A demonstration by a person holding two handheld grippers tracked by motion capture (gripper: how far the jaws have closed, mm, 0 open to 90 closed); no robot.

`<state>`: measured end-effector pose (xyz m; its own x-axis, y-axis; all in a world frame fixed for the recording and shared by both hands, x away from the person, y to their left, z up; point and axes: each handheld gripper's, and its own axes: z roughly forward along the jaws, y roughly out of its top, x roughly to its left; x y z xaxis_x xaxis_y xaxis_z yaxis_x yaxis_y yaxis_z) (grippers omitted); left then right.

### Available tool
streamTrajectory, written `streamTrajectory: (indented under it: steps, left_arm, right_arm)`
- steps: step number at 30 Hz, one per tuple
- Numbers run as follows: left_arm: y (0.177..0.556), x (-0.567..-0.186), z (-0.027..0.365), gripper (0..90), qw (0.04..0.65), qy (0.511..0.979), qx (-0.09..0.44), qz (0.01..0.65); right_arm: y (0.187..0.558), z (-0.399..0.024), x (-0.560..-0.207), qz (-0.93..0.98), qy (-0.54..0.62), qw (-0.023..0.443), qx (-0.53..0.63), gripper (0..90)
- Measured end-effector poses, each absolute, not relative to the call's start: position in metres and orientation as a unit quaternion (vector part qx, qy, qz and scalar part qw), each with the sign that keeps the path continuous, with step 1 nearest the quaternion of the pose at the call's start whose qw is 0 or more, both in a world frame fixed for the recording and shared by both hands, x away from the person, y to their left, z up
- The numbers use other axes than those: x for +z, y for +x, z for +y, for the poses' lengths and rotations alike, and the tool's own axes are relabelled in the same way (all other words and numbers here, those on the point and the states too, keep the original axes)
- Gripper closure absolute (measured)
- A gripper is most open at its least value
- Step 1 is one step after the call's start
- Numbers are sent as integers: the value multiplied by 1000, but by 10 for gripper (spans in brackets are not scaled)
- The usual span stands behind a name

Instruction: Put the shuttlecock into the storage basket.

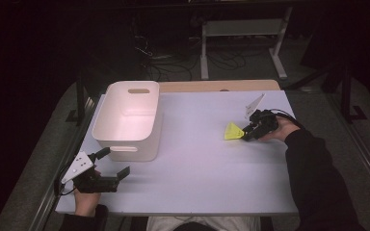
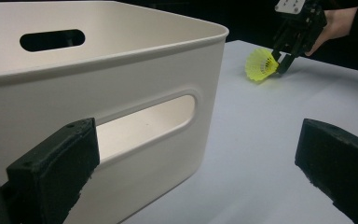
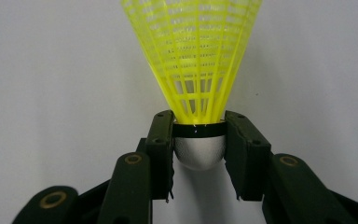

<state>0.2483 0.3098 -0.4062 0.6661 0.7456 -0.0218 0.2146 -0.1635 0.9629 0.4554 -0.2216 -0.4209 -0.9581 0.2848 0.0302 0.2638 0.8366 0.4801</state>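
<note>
One white bin [image 1: 127, 120], upper left of the frame; one yellow shuttlecock [image 1: 232, 131], right of centre; two grippers, lower left [image 1: 113, 163] and right [image 1: 247, 134].

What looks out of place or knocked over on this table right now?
Nothing stands out. The white bin sits upright and looks empty, and the yellow shuttlecock is gripped at its cork by the right gripper, undamaged. The left gripper is open near the bin.

A yellow mesh-skirted shuttlecock [image 3: 193, 56] with a white cap and black band lies on the white worktop [image 1: 197, 163] near a cream bin [image 1: 127, 120].
</note>
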Motion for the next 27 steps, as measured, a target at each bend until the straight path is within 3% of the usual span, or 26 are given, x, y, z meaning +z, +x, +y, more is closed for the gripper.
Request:
streamTrajectory:
  steps: [27]
  left_arm:
    - [249, -406, 309, 0, 558, 724, 236, 330]
  right_arm:
    - [430, -208, -388, 945, 150, 31, 290, 634]
